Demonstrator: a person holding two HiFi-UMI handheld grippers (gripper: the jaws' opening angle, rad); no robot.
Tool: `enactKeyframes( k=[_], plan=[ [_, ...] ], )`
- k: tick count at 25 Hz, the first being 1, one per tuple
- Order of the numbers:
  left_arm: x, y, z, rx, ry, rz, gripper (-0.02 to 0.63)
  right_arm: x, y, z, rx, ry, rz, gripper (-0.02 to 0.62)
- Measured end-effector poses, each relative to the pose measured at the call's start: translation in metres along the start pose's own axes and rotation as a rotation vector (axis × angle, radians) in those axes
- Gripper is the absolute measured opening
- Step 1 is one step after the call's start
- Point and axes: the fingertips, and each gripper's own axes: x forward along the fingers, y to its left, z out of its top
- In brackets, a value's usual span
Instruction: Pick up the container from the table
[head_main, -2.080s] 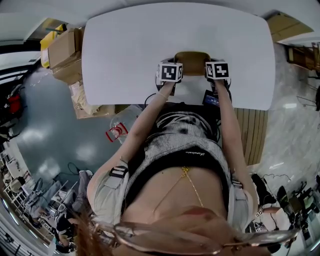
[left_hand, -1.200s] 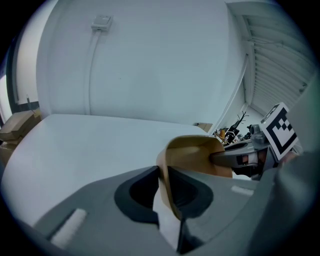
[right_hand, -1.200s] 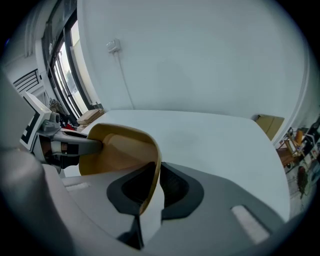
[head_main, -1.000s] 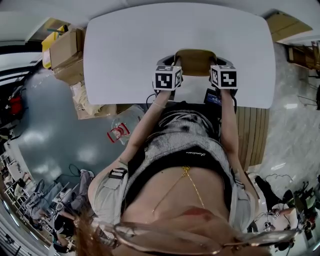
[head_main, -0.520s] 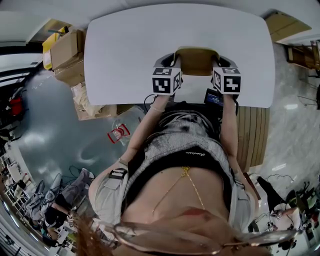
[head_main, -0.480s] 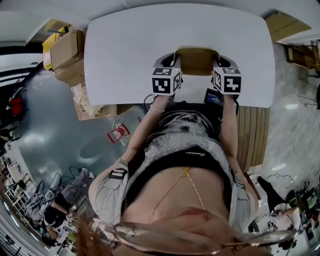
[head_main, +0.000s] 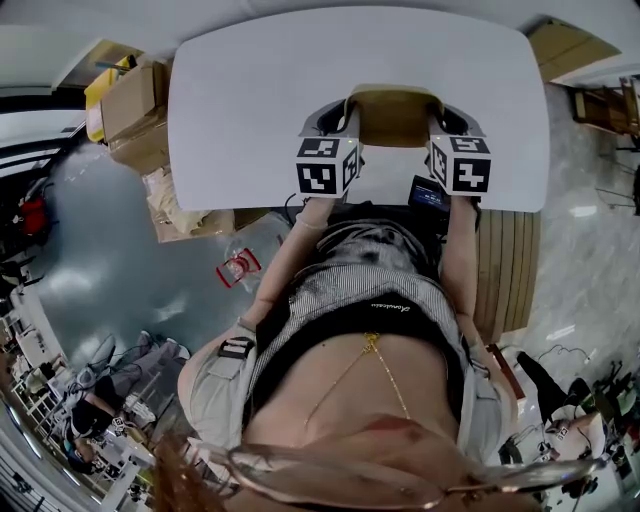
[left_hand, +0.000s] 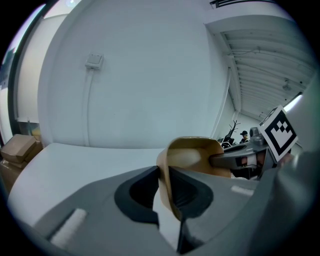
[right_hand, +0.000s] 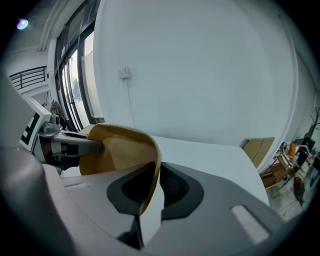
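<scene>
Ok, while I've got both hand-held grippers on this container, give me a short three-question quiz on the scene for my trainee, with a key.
1. True or false: the left hand-held gripper is shut on one wall of the tan container.
2. What is between the jaws of the right hand-held gripper? A) a cup B) the container's wall C) nothing
3. In the head view, on which side of the white table do the cardboard boxes stand?
Key: 1 true; 2 B; 3 the left side.
</scene>
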Motion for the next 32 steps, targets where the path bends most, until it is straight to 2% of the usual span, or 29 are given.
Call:
enactKeyframes(
  k=[19,32],
  plan=[
    [-0.016,-0.007,0.023,0.016,-0.062,-0.010,0.034,-0.020,0.003,0.020,-0.023,-0.061,-0.020,0.060],
    [-0.020,-0.013,0.027,0.015,-0.071,-0.023,0.034,-0.030,0.001,0.024,-0.026,-0.078,-0.034,0.058]
  ],
)
